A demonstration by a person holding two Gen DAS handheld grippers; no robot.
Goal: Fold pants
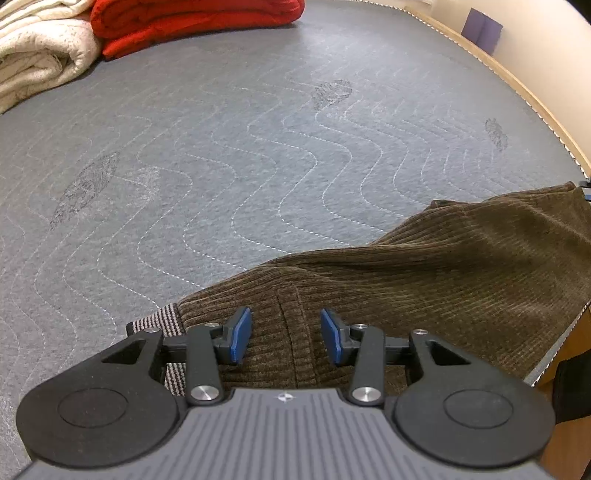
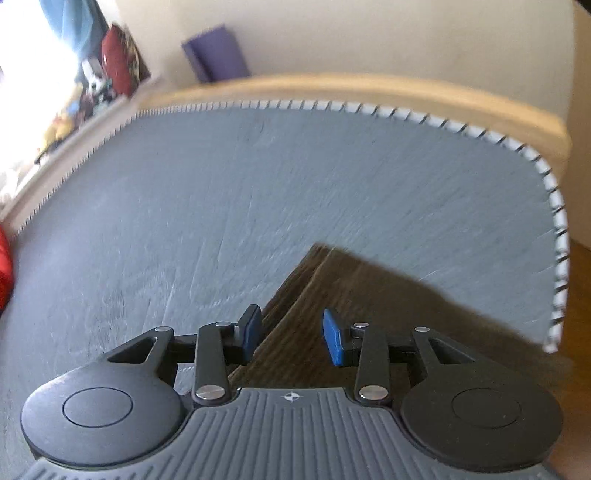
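Brown corduroy pants [image 1: 424, 269] lie on a grey quilted mattress [image 1: 240, 166], stretching from the lower middle to the right edge of the left wrist view. A striped inner waistband [image 1: 162, 321] shows at their near left end. My left gripper [image 1: 286, 334] is open, its blue pads on either side of a seam at the waist, just above the cloth. In the blurred right wrist view, a corner of the pants [image 2: 332, 291] lies on the mattress [image 2: 258, 184]. My right gripper [image 2: 291, 334] is open over that cloth, holding nothing.
A folded red blanket [image 1: 192, 22] and a cream quilt [image 1: 40, 55] lie at the mattress's far left. A wooden bed frame [image 2: 369, 88] runs along the far edge. A purple object [image 2: 216, 55] leans on the wall. A cluttered shelf [image 2: 92, 88] stands at the far left.
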